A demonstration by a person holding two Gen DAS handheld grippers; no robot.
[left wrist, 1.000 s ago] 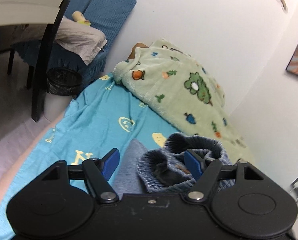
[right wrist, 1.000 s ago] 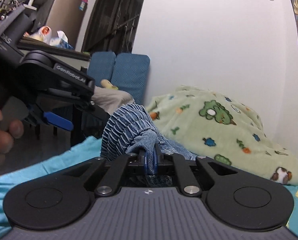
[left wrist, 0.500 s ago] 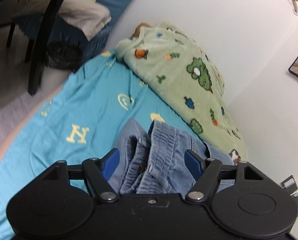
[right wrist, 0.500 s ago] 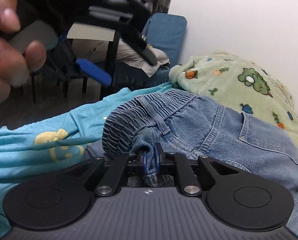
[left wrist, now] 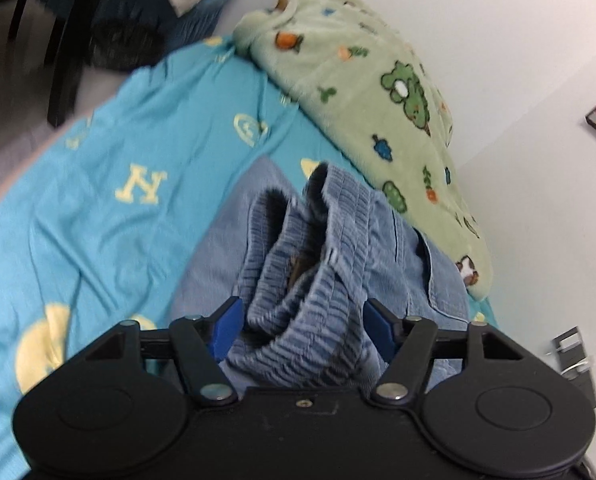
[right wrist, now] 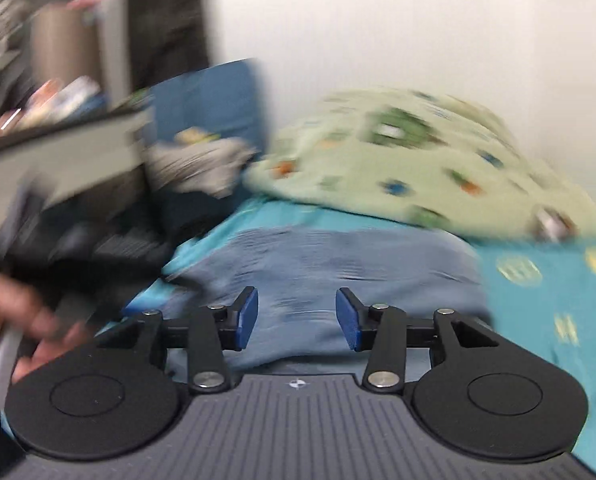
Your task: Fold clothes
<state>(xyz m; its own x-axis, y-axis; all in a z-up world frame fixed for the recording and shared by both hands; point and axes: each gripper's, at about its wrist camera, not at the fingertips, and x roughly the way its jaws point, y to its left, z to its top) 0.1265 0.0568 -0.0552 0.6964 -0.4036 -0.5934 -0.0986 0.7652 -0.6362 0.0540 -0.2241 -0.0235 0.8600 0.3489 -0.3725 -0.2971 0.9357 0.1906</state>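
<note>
left tongs: closing, bunched ribbed elastic waistband of the denim shorts between the blue pads, grip unclear | right tongs: opening, nothing between them, above the shorts | shorts: soft faded blue, crumpled on turquoise bed sheet, near fleecy green blanket

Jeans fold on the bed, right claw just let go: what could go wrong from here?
1. The left claw is closing around the bunched elastic waistband of the blue denim jeans; it may pinch several layers and drag the fold apart.
2. The right claw is opening with nothing between its pads, so the waistband may spring open.
3. The green fleece cartoon-print blanket lies right beside the jeans and could snag.
</note>
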